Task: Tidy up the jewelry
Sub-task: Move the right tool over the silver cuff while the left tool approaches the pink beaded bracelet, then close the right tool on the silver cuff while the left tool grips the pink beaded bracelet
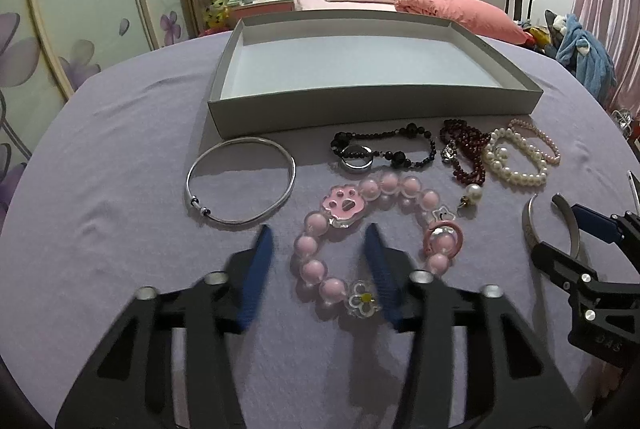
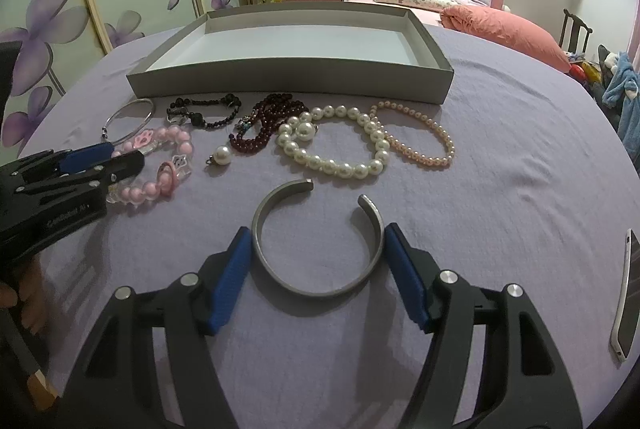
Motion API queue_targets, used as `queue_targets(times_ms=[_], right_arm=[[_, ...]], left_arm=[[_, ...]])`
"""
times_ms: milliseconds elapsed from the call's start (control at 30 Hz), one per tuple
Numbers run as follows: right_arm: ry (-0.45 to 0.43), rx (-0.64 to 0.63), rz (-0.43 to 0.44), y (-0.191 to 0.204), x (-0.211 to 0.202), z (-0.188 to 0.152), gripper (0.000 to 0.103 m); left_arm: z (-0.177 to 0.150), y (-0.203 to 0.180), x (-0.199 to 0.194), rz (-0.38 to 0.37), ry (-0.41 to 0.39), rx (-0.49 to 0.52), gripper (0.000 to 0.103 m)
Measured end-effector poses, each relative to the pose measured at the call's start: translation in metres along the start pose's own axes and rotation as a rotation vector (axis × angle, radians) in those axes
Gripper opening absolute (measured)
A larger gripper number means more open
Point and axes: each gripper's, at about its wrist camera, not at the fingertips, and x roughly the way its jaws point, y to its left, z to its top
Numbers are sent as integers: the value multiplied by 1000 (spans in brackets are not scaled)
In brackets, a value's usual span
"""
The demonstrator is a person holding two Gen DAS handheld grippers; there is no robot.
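Note:
My left gripper is open over the near left arc of a pink bead bracelet with a paw charm; one pad lies inside its ring, one outside. My right gripper is open with its pads on either side of an open silver cuff bangle, close to its sides; the cuff also shows in the left wrist view. An empty grey tray stands behind the jewelry, also in the right wrist view.
On the purple cloth lie a thin silver bangle, a black bead bracelet, a dark red bead strand, a white pearl bracelet and a pink pearl bracelet. A phone lies at the right edge.

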Motion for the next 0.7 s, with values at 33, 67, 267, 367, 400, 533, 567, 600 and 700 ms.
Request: queue_targets(times_ms=[33, 67, 267, 367, 400, 533, 567, 600, 700], right_arm=[[-1, 2, 2, -1, 0, 0, 65], [-2, 5, 7, -1, -1, 0, 65], [-13, 28, 26, -2, -1, 0, 65], [-17, 39, 32, -1, 0, 1, 65], [-19, 43, 34, -1, -1, 1, 65], [-28, 49, 39, -2, -4, 0, 65], [-30, 49, 39, -1, -5, 0, 65], [-31, 49, 41, -2, -5, -2, 65], [-38, 49, 45, -2, -8, -2, 65]], left_arm=[[0, 1, -1, 2, -3, -1, 22], [-1, 2, -1, 1, -4, -4, 16], [-7, 8, -7, -22, -17, -6, 14], [-10, 9, -14, -18, -41, 0, 14], [-11, 9, -16, -18, -51, 1, 14], [-12, 9, -25, -21, -83, 0, 14], [-12, 9, -28, -26, -91, -3, 14], [-12, 9, -30, -30, -98, -5, 14], [-12, 8, -37, -42, -124, -13, 14]])
